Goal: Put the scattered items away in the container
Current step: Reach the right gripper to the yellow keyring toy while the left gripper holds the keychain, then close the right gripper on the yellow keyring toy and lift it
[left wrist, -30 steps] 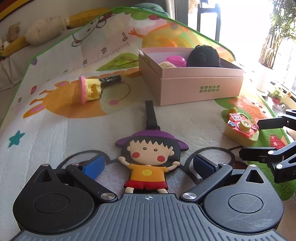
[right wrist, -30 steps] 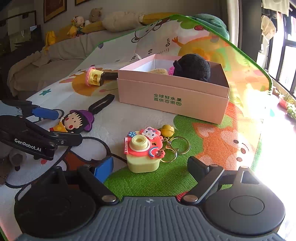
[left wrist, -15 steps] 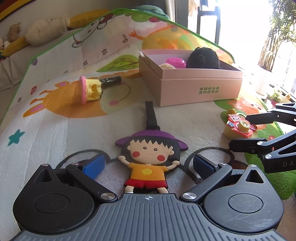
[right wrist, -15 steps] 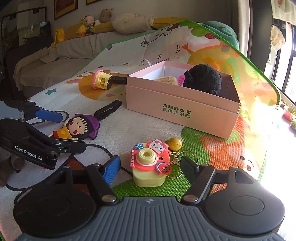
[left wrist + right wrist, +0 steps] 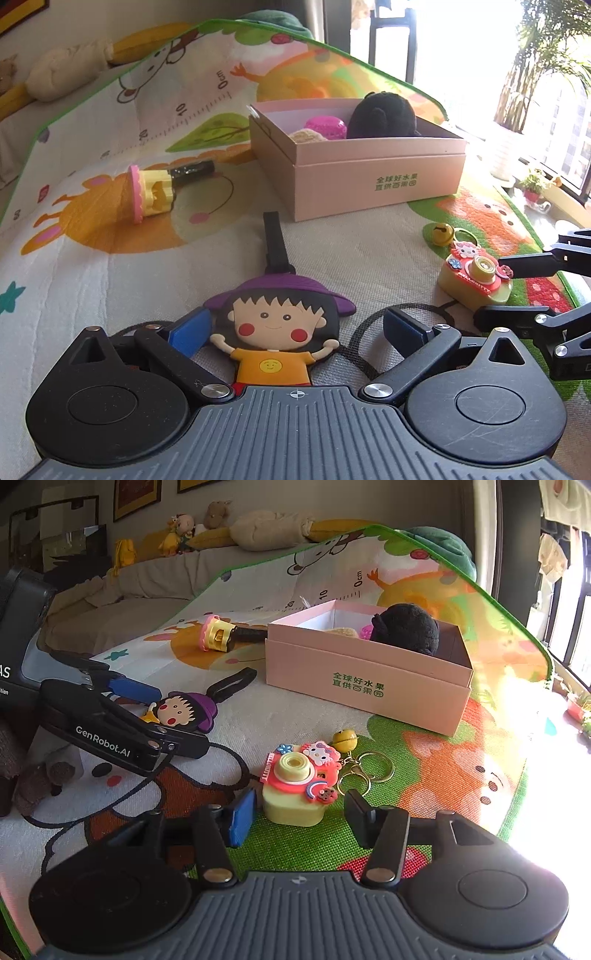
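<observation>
Over the last second my right gripper (image 5: 299,818) has drawn its fingers in around the yellow toy-camera keychain with the pink front (image 5: 293,786), which lies on the green patch of the cartoon play mat (image 5: 424,771); they are closing now, the blue pad close beside the toy, the other not yet touching. My left gripper (image 5: 295,328) is beginning to close too, its fingers spread wide either side of the flat rubber girl-in-purple-hat tag (image 5: 277,325). Both items should soon go into the pink cardboard box (image 5: 369,181), just beyond them on the mat.
</observation>
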A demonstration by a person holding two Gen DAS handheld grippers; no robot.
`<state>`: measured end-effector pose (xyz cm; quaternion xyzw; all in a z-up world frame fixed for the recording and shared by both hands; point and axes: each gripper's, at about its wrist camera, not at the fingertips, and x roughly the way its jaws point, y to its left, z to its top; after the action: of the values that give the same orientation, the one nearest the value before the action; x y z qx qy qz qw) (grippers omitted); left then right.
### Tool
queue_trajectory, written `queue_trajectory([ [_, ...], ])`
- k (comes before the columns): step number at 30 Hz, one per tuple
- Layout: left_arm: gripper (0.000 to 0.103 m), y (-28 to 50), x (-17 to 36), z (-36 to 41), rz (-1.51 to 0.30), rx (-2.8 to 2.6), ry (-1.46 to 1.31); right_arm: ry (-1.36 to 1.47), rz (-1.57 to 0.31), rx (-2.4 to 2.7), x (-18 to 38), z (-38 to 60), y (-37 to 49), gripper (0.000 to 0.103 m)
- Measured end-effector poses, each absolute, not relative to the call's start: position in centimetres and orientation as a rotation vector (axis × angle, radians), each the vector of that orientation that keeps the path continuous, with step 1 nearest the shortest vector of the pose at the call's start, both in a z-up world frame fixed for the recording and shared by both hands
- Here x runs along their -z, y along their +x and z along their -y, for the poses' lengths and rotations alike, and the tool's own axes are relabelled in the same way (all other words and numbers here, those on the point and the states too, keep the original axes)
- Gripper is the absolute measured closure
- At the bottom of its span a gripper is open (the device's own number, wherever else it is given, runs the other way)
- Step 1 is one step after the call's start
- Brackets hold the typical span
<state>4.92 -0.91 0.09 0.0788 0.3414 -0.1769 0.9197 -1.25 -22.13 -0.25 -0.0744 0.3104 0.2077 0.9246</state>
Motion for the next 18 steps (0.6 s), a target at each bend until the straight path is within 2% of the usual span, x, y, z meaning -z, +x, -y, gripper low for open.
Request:
queue_trajectory([
  [3,0.008,4.9,-0.1,1.0,-0.690,0.366,0.164,-0.144,-0.642,-0.421,0.3,22.2,-1.1,0.042],
  [4,0.015,4.8,-0.1,1.0,-0.682,0.369,0.165,-0.144,-0.642,-0.421,0.3,22.2,-1.2,0.039],
  [5,0.017,4.7,-0.2,1.0,-0.677,0.370,0.164,-0.144,-0.644,-0.420,0.3,22.2,-1.2,0.037],
  [15,0.016,2.9,-0.2,1.1,-0.666,0.387,0.170,-0.145,-0.655,-0.400,0.4,22.2,-1.1,0.026],
  [18,0.007,3.1,0.0,1.0,-0.682,0.346,0.160,-0.140,-0.663,-0.393,0.4,22.3,-0.9,0.023],
])
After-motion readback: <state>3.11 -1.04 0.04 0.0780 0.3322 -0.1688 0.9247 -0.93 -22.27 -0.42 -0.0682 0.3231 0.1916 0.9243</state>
